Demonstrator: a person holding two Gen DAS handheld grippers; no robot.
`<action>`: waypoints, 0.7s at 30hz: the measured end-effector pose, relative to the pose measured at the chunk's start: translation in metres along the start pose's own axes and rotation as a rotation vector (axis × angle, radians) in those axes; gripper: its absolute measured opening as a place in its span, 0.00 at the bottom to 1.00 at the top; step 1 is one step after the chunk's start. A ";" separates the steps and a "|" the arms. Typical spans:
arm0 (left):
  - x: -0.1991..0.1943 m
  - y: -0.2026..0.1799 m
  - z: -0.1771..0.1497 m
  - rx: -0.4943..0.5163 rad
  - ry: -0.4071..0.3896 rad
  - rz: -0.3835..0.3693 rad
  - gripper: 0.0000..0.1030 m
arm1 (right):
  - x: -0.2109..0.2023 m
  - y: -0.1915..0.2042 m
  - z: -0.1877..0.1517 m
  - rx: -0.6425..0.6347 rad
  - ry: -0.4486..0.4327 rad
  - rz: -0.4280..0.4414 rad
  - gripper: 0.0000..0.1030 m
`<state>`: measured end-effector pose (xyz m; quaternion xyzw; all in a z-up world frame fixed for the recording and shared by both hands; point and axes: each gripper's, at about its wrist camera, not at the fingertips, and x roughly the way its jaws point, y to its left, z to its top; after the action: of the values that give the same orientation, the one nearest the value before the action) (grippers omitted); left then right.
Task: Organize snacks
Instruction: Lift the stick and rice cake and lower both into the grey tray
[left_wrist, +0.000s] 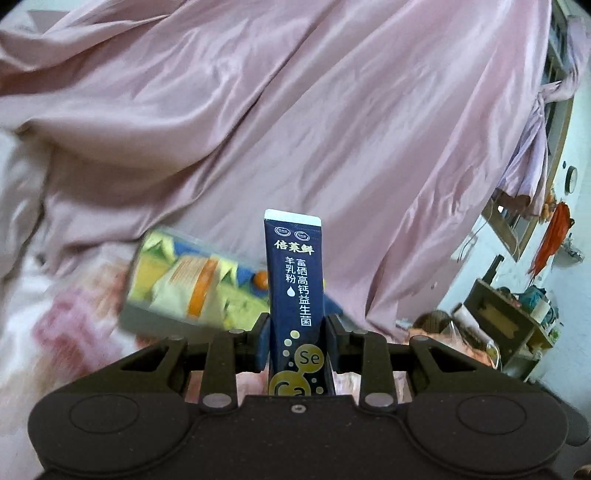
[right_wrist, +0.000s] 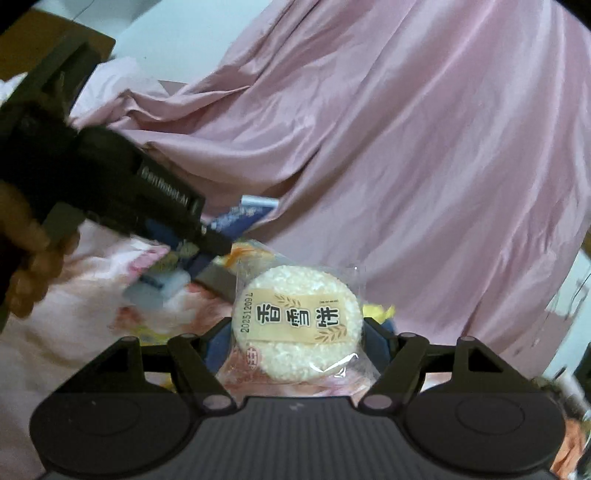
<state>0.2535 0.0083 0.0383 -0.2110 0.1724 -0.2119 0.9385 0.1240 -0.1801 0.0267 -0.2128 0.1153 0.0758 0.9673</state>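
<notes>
- The dark blue stick sachet with white Chinese lettering (left_wrist: 293, 295) sits low in the centre of the left wrist view, clamped in the left gripper (left_wrist: 295, 332), whose jaws are closed tight on its lower half. Long axis runs straight up the frame, white sealed end on top.
- The round white rice cracker in its clear wrapper (right_wrist: 297, 323) is low centre in the right wrist view, label facing up, lettering running sideways. The right gripper (right_wrist: 295, 343) has its jaws pressed on the cracker's two edges.
- Looks like the carry step: both snacks are up off the bed.
- Next move probably needs a drop spot; the clear box of yellow packets (left_wrist: 192, 280), blurry at centre left, seems the likely one.
- Behind everything is crumpled pink satin bedding (left_wrist: 295, 110).
</notes>
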 end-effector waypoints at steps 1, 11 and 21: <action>0.007 -0.002 0.004 0.005 -0.012 -0.003 0.32 | 0.007 -0.004 0.000 0.019 -0.008 -0.016 0.75; 0.065 0.005 0.018 0.073 -0.096 0.011 0.32 | 0.068 -0.020 -0.025 0.215 -0.085 -0.105 0.75; 0.105 0.010 0.004 0.113 -0.088 0.030 0.32 | 0.131 -0.033 -0.025 0.290 -0.049 -0.154 0.75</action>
<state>0.3474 -0.0311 0.0122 -0.1641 0.1217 -0.1977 0.9588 0.2514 -0.2074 -0.0154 -0.0774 0.0847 -0.0109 0.9933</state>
